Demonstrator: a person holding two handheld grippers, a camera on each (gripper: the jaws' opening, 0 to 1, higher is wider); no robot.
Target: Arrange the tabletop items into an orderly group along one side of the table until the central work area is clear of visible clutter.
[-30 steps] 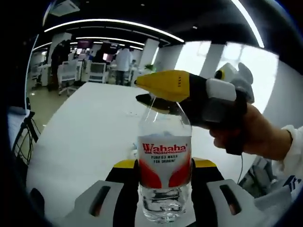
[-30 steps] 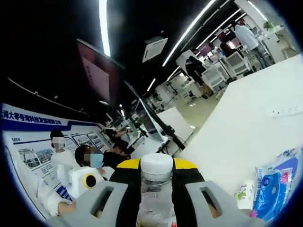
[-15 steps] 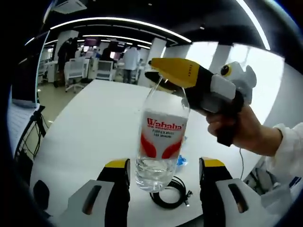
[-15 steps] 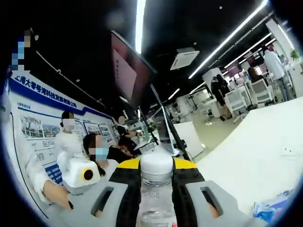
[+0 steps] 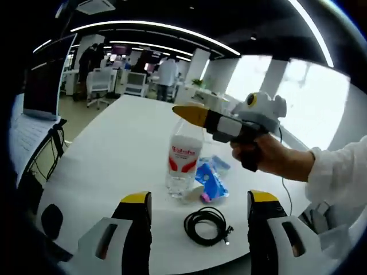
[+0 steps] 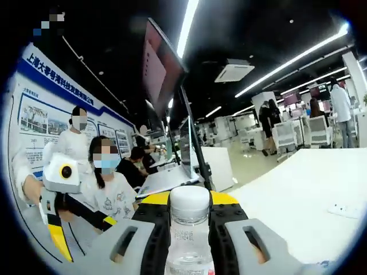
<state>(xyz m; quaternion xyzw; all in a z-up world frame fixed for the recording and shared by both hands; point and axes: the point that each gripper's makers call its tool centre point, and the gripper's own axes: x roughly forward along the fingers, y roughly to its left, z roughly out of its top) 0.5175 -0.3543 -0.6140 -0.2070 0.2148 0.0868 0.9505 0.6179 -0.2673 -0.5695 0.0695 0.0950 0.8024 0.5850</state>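
Your left gripper [image 5: 198, 215] has let go of the water bottle [image 5: 183, 163] since a second ago, when its fingers were clamped round the label; now those fingers are standing spread wide with nothing between them, and the bottle is sitting farther out ahead of them; your right gripper [image 6: 190, 220] is keeping its hold, its fingers pinching the bottle just under the white cap [image 6: 190, 201].

You are carrying the bottle by its neck alone, so it is likely to swing; keep the right gripper level and bring the base down flat onto the white desk [image 5: 114, 154] before you open; the base is looking close to the desk surface, though whether it is touching I cannot tell.

Taking the bottle as your landmark: a blue packet [image 5: 211, 179] is lying just beside it on the side toward your right hand [image 5: 269, 160], a small pale item is resting against the packet near the bottle's foot, and a coiled black cable [image 5: 207, 224] is lying nearer your left gripper than the bottle is; set the bottle clear of the packet so it is not tipping on the edge.

As for contents, the bottle is capped and clear, holding water only in its lower part; the packet is looking sealed.
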